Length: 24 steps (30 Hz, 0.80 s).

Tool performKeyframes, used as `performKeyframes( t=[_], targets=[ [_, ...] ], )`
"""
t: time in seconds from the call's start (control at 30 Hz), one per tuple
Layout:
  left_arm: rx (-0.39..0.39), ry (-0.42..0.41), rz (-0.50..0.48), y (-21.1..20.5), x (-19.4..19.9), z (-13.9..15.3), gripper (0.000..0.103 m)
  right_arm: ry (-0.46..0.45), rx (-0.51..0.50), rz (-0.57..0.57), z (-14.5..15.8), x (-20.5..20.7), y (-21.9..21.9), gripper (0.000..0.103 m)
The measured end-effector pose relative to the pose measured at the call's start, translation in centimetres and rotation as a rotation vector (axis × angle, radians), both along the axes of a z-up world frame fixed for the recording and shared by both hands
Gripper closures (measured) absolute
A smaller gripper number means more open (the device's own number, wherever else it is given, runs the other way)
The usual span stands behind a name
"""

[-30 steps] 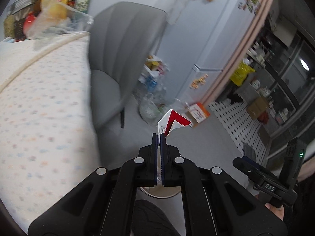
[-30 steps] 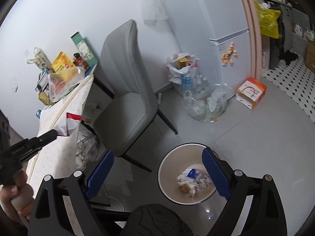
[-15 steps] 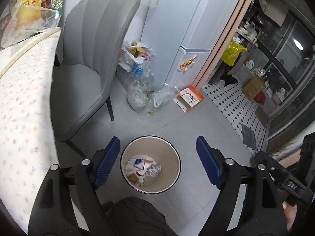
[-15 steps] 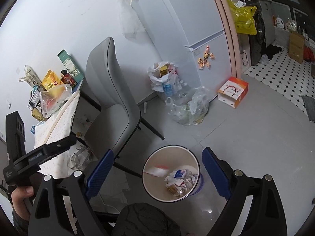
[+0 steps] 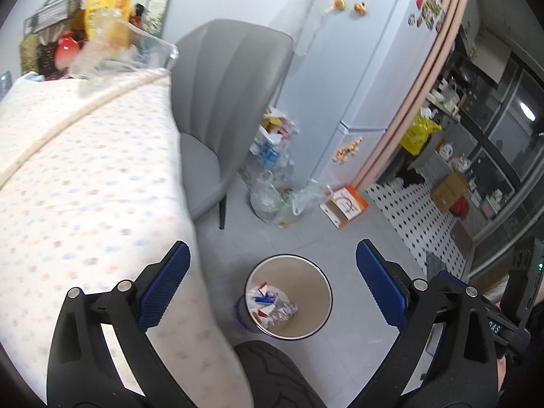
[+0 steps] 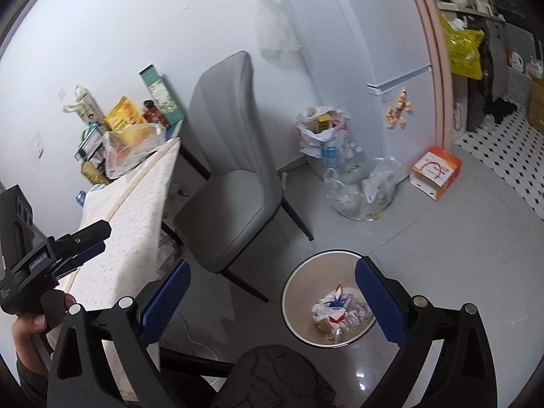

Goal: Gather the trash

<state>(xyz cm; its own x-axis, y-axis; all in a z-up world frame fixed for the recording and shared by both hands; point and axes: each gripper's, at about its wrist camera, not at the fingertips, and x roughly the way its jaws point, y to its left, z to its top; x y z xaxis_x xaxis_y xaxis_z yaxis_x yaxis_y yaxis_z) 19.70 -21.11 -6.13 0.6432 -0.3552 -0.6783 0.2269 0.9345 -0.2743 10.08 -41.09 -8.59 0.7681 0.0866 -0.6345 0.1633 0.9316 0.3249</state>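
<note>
A round beige trash bin (image 5: 318,309) stands on the grey floor and holds crumpled wrappers and the red-and-white carton (image 5: 263,294); the bin (image 6: 299,292) and its trash (image 6: 336,311) also show in the right wrist view. My left gripper (image 5: 272,282) is open and empty, above the bin by the table edge. It also shows at the left of the right wrist view (image 6: 85,241). My right gripper (image 6: 272,299) is open and empty, above the floor left of the bin.
A table with a dotted cloth (image 5: 85,176) is at the left, with bags and bottles (image 5: 102,27) at its far end. A grey chair (image 5: 224,108) stands by it. Plastic bags of bottles (image 5: 275,183), an orange box (image 5: 345,205) and a fridge (image 5: 360,68) are beyond.
My left gripper opened and let the red-and-white carton fall into the bin, then swung left toward the table. The right gripper stayed open and shifted slightly.
</note>
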Motion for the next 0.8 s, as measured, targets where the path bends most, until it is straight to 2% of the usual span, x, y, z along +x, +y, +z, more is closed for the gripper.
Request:
performKeyframes(
  t=[0.67,0.8],
  targets=[
    [-0.044,-0.148,0.158,12.1,-9.4,6.1,0.006,-0.074,-0.085,0.179,6.3,-2.6,11.6,0.008],
    [-0.02,-0.176,0.173,13.6,-11.6,7.2,0.006,-0.088,-0.115,0.223,7.5,-3.4,13.9,0.008]
  ],
)
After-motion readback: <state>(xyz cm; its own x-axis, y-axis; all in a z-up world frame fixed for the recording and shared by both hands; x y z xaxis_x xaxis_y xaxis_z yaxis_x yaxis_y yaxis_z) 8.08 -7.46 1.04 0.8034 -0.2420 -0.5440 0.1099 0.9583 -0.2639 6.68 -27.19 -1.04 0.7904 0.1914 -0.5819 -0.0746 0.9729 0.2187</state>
